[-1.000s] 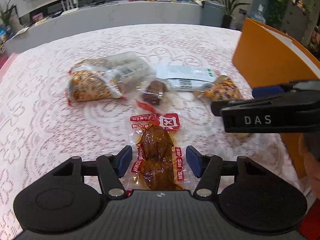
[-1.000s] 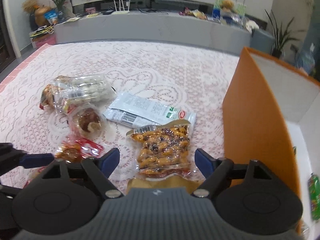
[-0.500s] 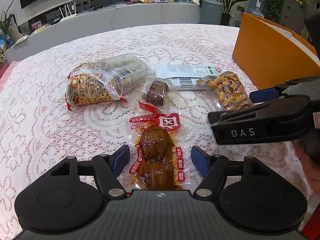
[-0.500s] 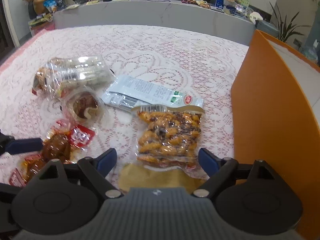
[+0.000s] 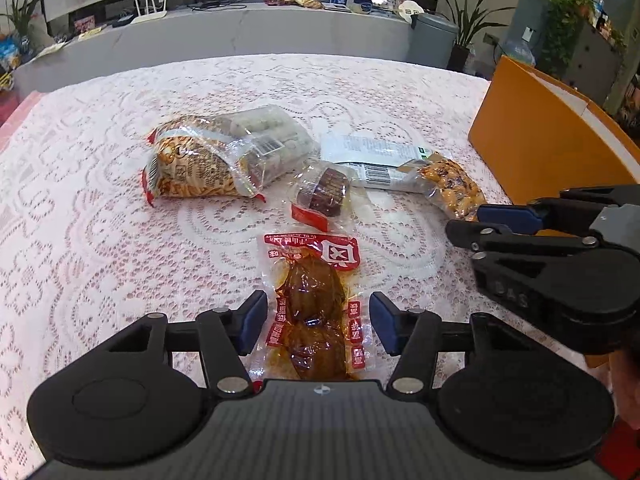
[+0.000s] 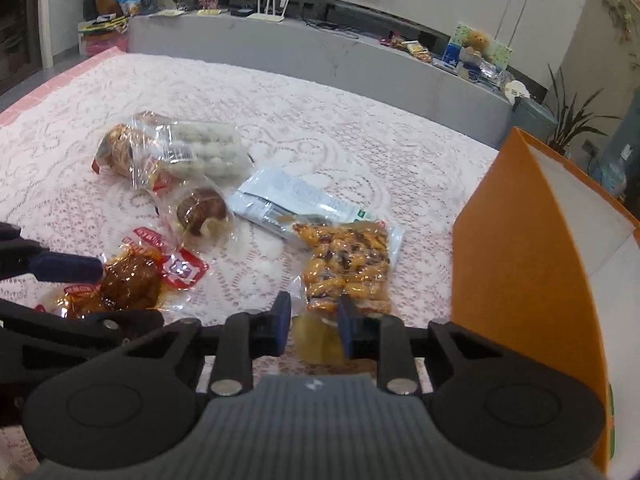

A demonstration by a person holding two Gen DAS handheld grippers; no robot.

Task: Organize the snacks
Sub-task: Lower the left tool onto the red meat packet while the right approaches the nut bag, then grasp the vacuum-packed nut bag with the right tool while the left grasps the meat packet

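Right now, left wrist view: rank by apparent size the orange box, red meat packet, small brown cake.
1. Orange box, partly cut off at the frame edge.
2. Red meat packet, though it lies nearest the camera, so unsure.
3. Small brown cake, clearly smallest.

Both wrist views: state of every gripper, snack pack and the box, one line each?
right gripper: shut on the peanut pack's near end
peanut pack: sealed, flat on the tablecloth, gripped
left gripper: jaws closing, pads not yet touching the pack between them
braised meat pack: sealed, flat, not gripped
orange box: open top, upright
white sachet: sealed, flat, partly under peanut pack
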